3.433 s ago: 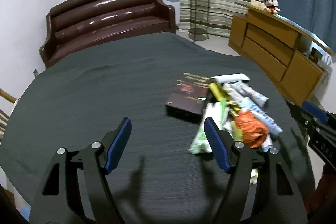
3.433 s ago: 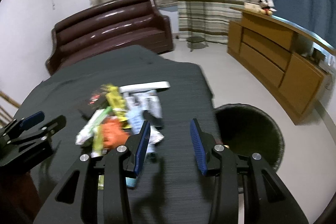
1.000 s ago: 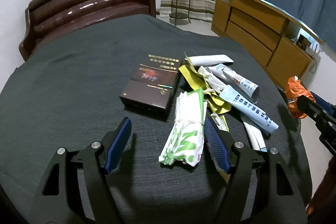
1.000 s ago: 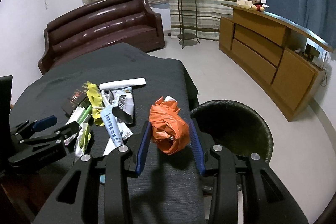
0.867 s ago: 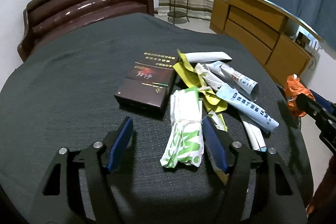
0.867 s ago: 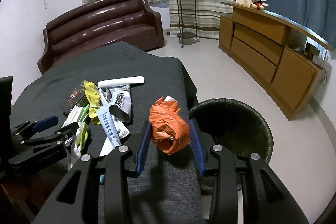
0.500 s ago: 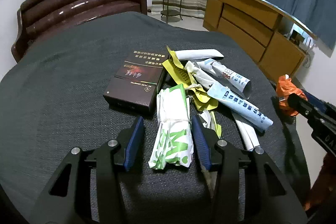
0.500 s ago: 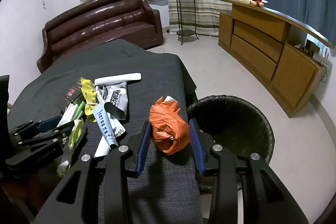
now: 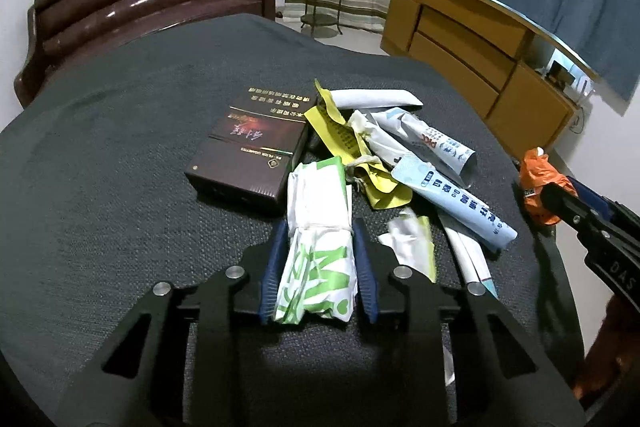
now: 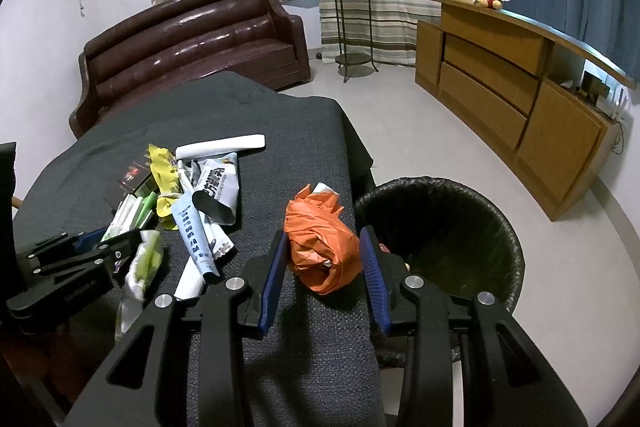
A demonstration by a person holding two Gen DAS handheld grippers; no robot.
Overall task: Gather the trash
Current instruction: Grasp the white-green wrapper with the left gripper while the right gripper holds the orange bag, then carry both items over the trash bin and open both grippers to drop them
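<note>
White-and-green crumpled wrapper [image 9: 318,247] lies on the dark tablecloth [image 9: 100,167] between the closing jaws of the left gripper [image 9: 319,227], at six o'clock of the litter pile. Right gripper [image 10: 323,239] clamps a scrunched orange plastic bag [image 10: 320,239], the black-lined bin [image 10: 448,227] at its three o'clock.

Each wrist camera looks steeply down along its fingers, close above the table [image 9: 100,167]; both views share the litter pile [image 10: 200,195].
</note>
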